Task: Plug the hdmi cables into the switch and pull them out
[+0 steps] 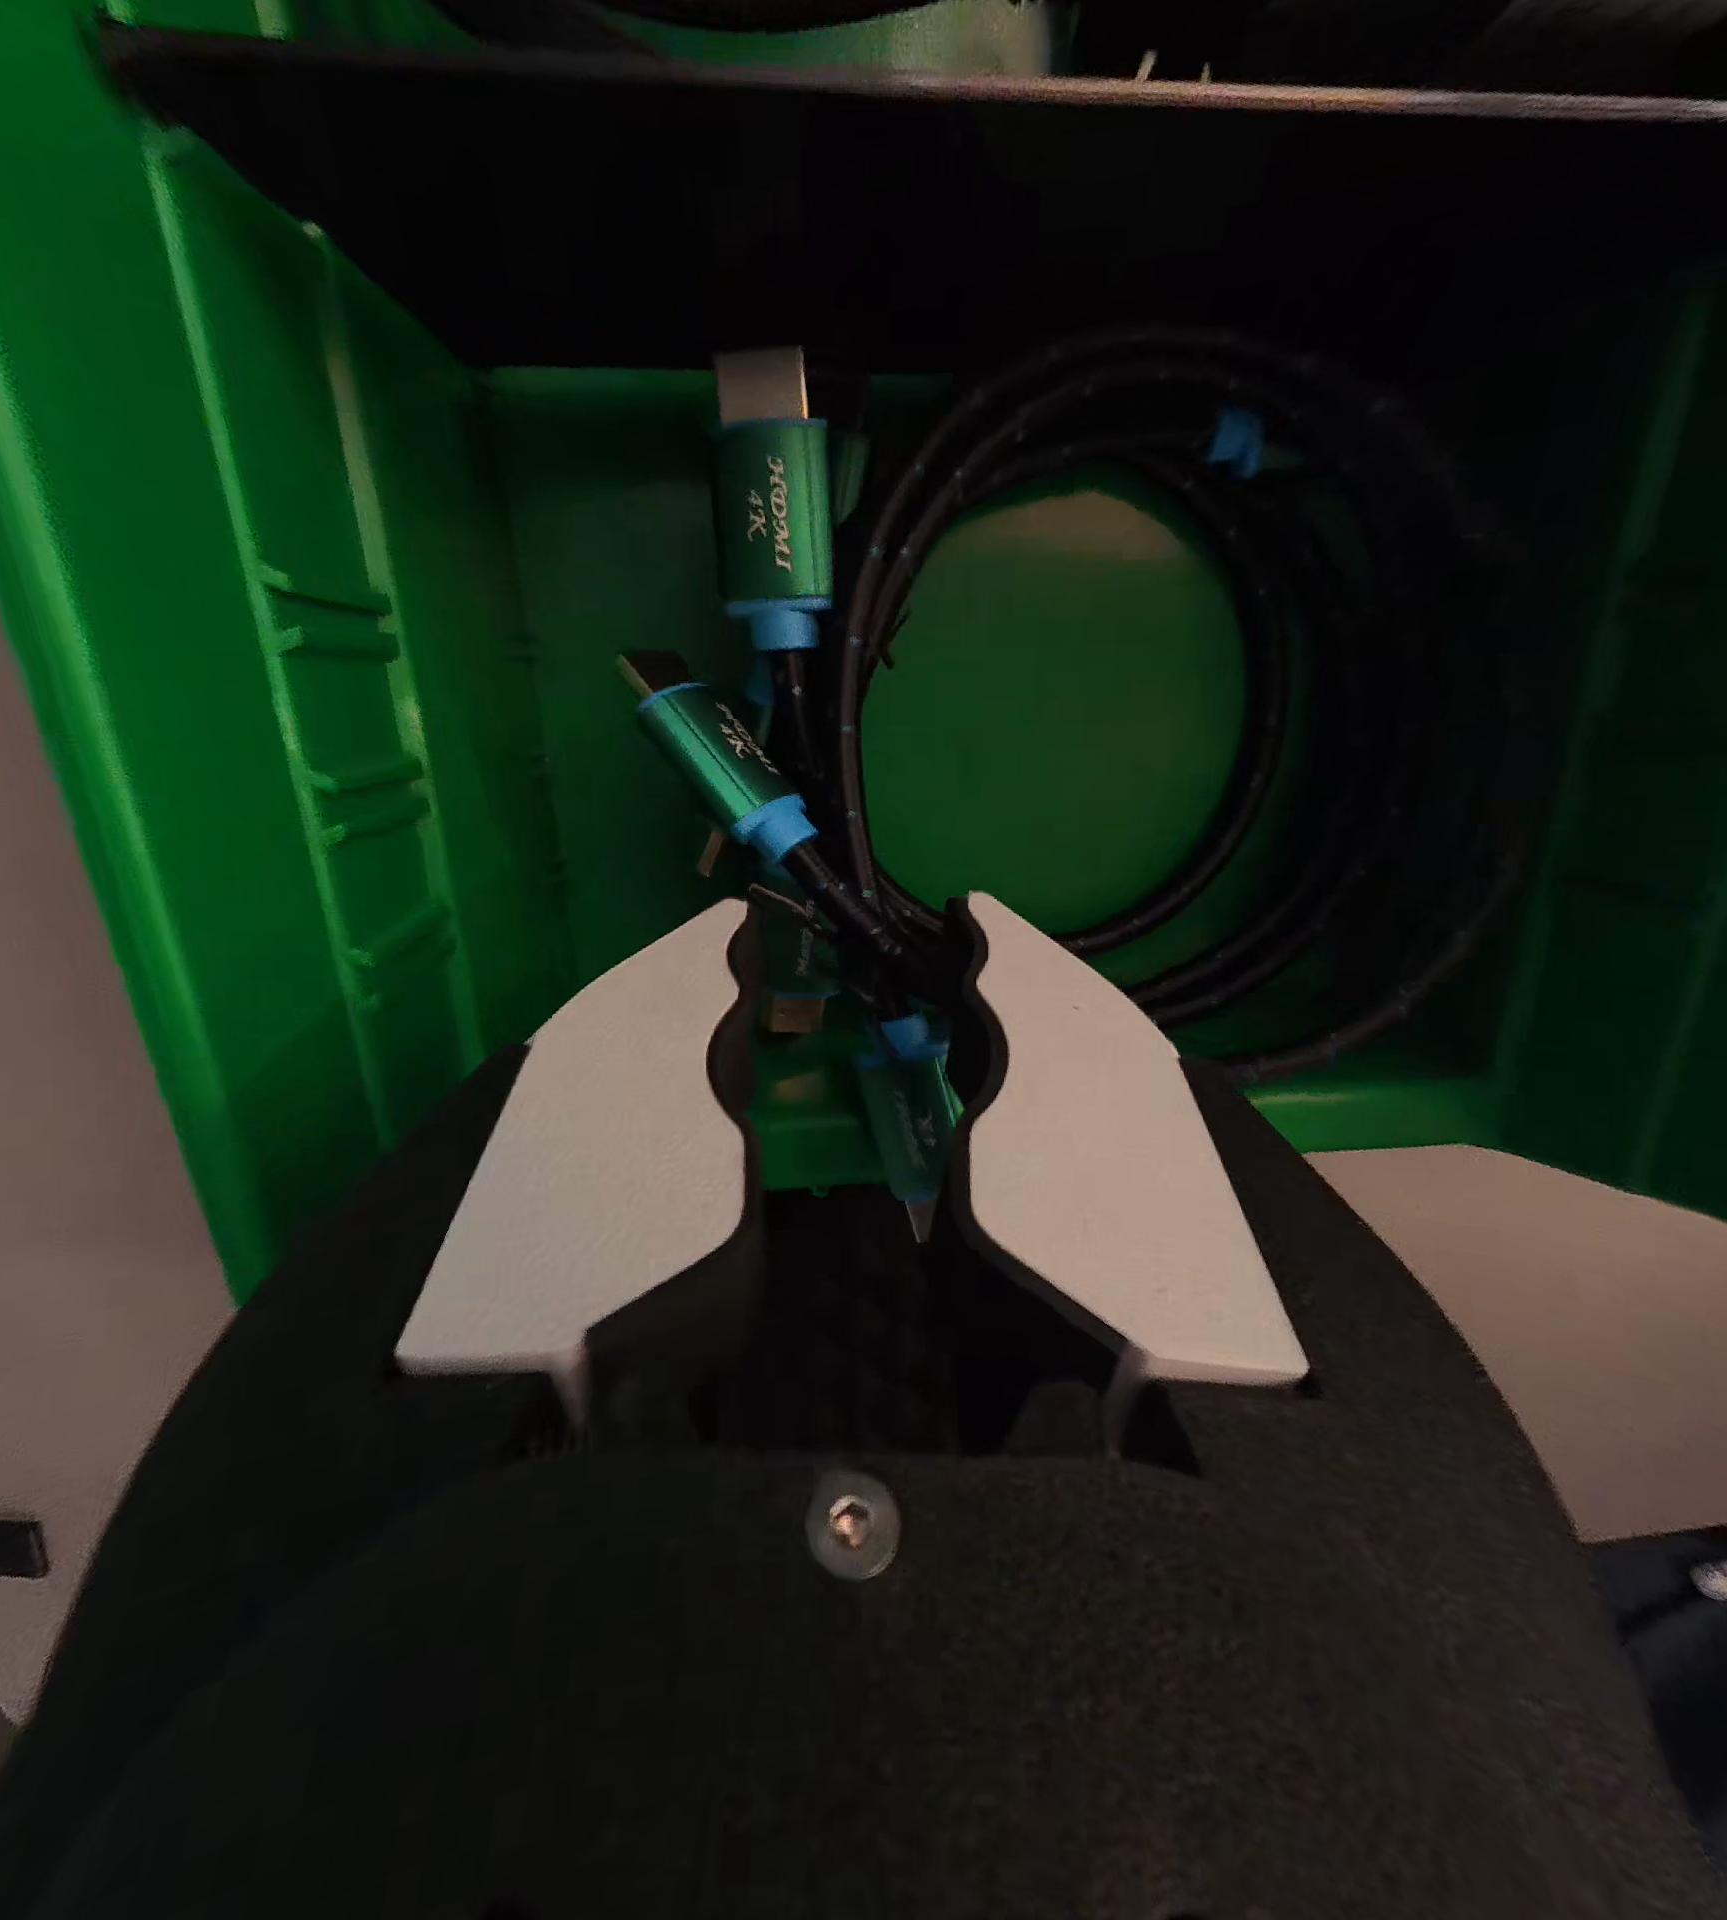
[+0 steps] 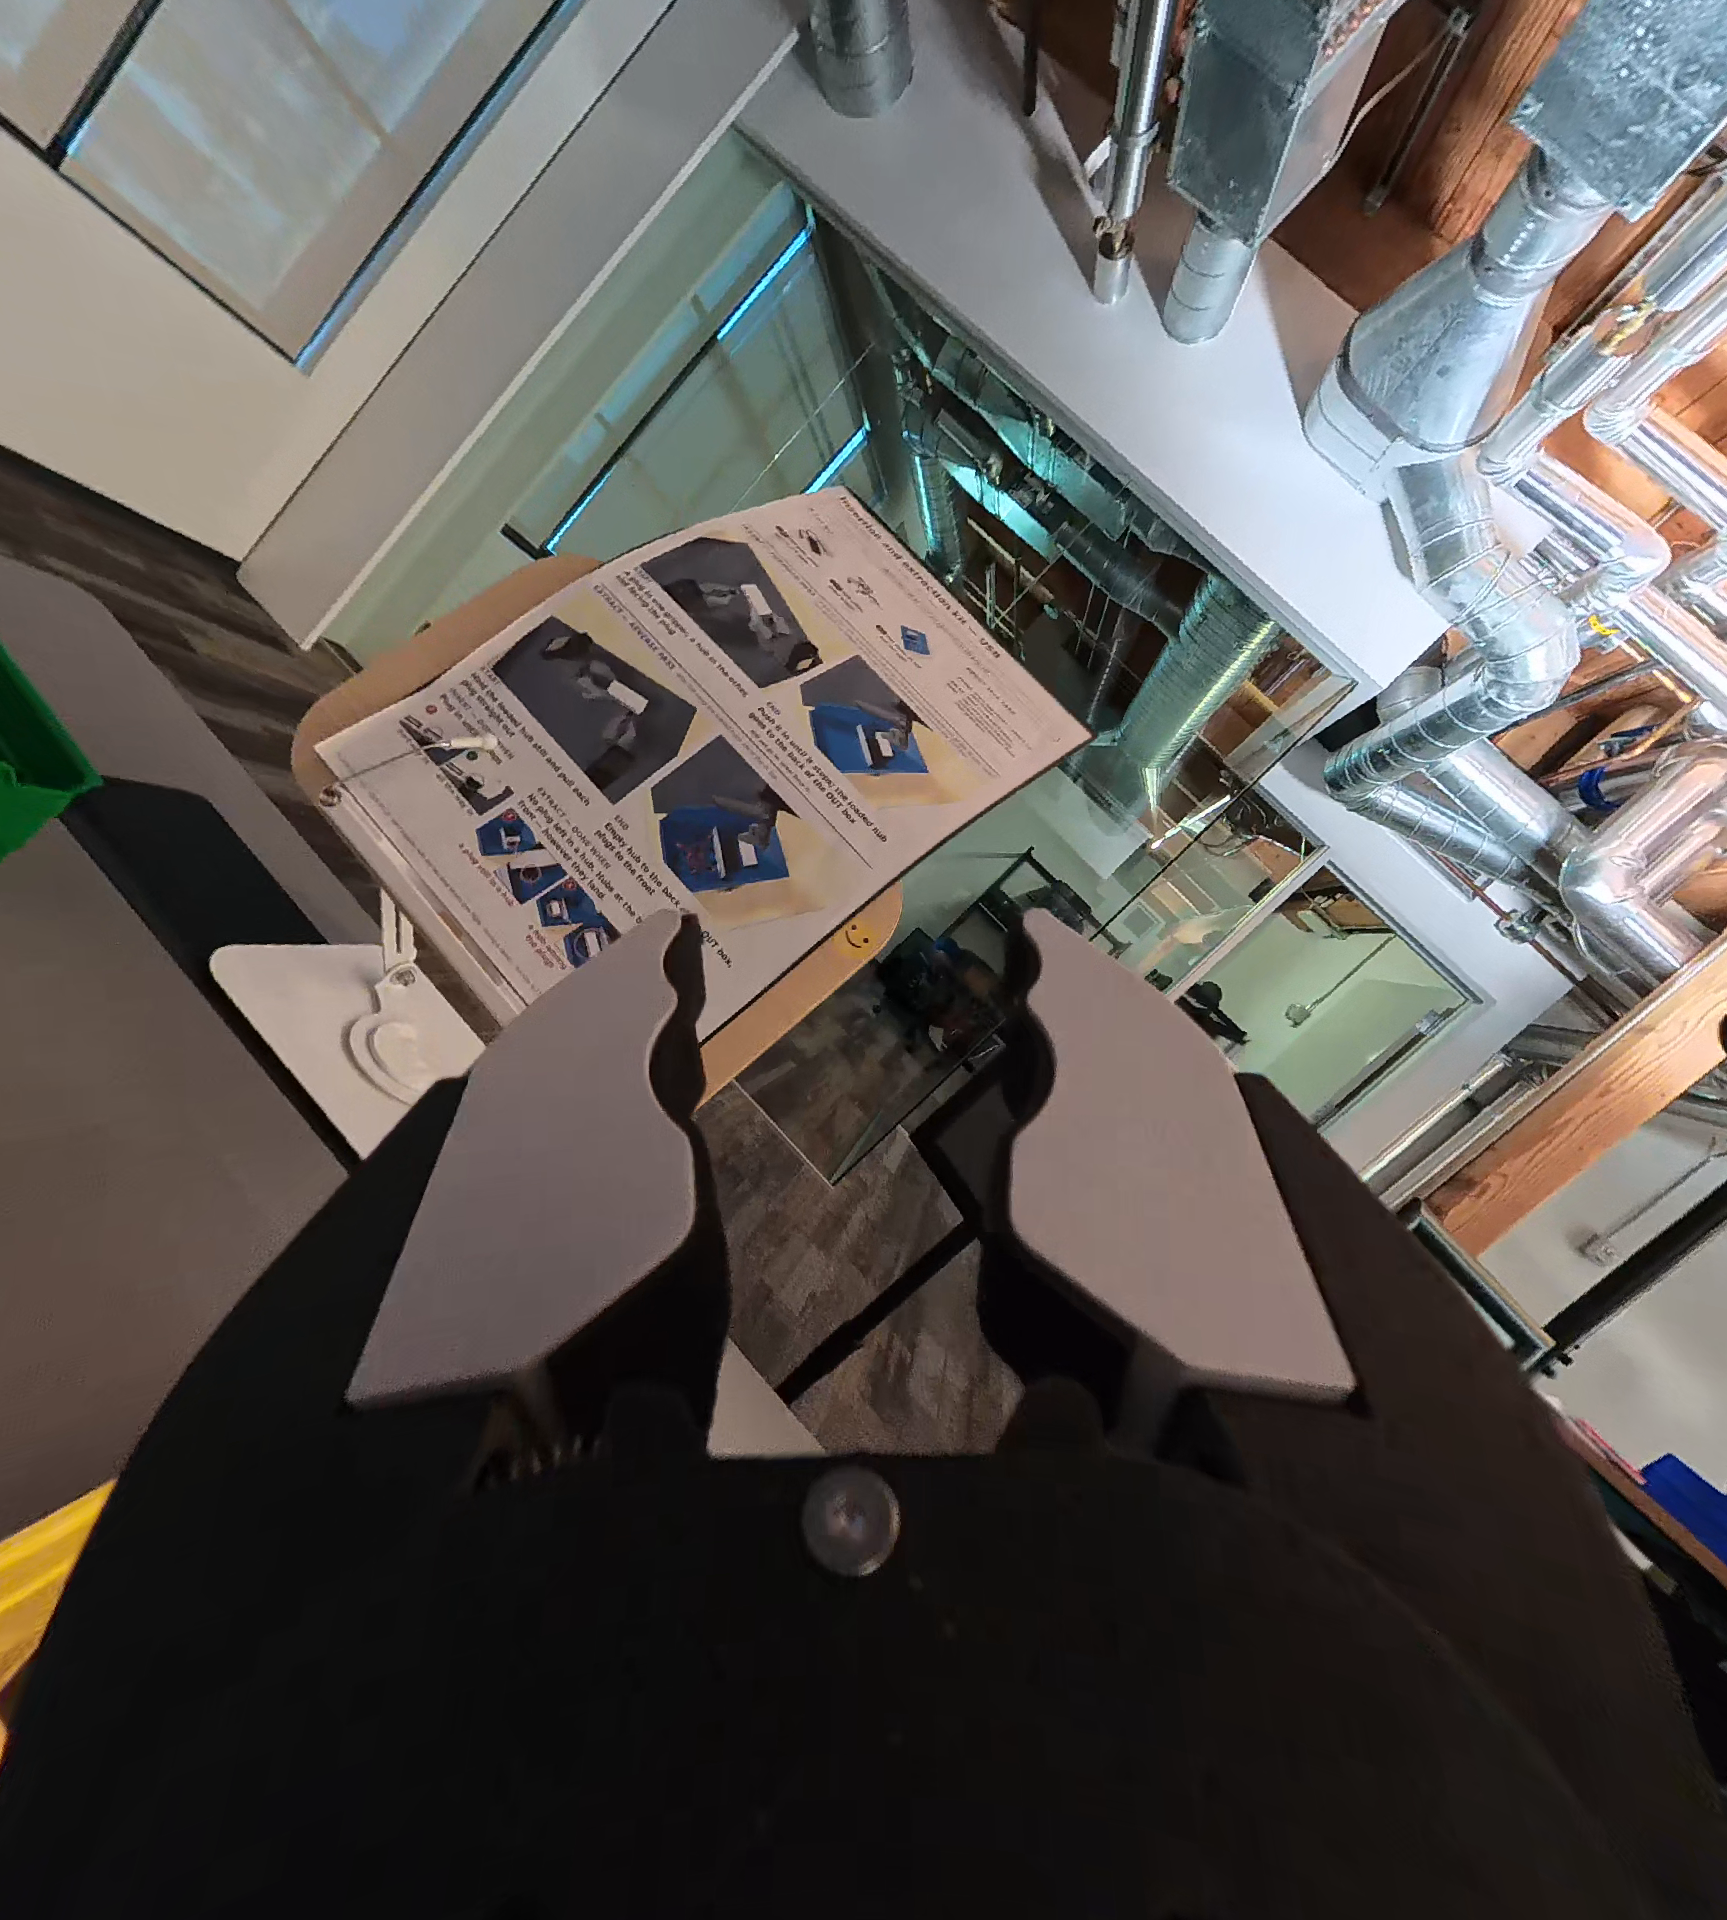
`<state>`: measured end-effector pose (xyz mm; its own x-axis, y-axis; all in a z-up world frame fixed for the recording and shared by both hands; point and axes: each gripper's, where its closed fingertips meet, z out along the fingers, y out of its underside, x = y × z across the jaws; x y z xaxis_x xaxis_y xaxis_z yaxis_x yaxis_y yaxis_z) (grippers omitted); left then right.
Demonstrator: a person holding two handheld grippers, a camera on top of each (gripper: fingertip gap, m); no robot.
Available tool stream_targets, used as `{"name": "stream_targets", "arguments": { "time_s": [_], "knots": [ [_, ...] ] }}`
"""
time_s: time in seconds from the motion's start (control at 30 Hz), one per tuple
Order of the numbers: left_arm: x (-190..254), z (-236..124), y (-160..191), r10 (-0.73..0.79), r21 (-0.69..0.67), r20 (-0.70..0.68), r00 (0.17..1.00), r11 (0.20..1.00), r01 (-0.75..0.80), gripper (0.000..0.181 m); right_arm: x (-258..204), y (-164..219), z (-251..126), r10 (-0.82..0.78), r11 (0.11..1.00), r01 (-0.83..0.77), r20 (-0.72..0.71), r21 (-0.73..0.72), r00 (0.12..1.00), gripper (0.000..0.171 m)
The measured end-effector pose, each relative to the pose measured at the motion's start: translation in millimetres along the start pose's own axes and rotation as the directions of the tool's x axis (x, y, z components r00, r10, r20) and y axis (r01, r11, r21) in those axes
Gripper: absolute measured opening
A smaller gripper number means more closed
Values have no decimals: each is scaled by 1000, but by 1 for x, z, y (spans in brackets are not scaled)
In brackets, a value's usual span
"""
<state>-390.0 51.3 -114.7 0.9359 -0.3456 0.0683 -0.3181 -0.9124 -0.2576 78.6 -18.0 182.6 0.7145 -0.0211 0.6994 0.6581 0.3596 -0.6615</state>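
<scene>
My left gripper (image 1: pixel 854 914) reaches into a green bin (image 1: pixel 246 644), its jaws parted with a plug and black braided cable running through the gap; I cannot tell whether they actually pinch anything. The HDMI cables lie in that bin: an upper plug (image 1: pixel 774 514) stands against the back wall, a second plug (image 1: pixel 724 764) slants below it, a third plug (image 1: pixel 906 1127) sits between my fingers, and the coiled cable (image 1: pixel 1285 748) loops to the right. I judge the cable light and floppy with springy loops, the metal-shelled plugs stiff and a bit slick, so I would grip a plug's flat shell, not the cord. My right gripper (image 2: pixel 854 935) hangs empty, jaws spread, aimed at an instruction sheet (image 2: pixel 703 717). No switch shows.
</scene>
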Motion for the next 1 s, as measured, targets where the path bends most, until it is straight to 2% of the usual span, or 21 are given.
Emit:
{"name": "stream_targets", "arguments": {
  "time_s": [0.17,0.27,0.4,0.53,0.63,0.73,0.8,0.87,1.0],
  "knots": [
    [-2,7,2,70,-67,28,997,995,-68,28,-10,1,3,-74,997,74,33,-17,997,54],
    [-7,-1,-1,165,-65,148,975,986,-157,20,-10,3,4,-87,996,87,23,-29,996,53],
    [-9,-29,-10,220,4,292,931,973,-231,14,-7,5,4,-84,996,85,27,-39,996,53],
    [1,-74,-23,222,104,371,902,955,-278,13,1,11,1,-75,995,76,16,-57,997,53],
    [35,-114,-36,260,217,378,889,908,-358,13,11,16,-2,-55,996,55,-1,-66,998,53],
    [110,-136,-50,433,337,277,858,792,-508,13,19,18,-6,-17,998,16,-12,-60,1000,53],
    [166,-126,-53,589,350,202,783,703,-619,13,22,18,-8,9,999,-10,-9,-53,1000,53],
    [210,-92,-50,714,282,126,689,640,-715,13,22,18,-9,18,998,-18,-2,-52,1000,53],
    [254,-9,-57,827,134,81,557,545,-828,13,23,19,-11,3,998,-3,1,-62,1000,53]
  ]
}}
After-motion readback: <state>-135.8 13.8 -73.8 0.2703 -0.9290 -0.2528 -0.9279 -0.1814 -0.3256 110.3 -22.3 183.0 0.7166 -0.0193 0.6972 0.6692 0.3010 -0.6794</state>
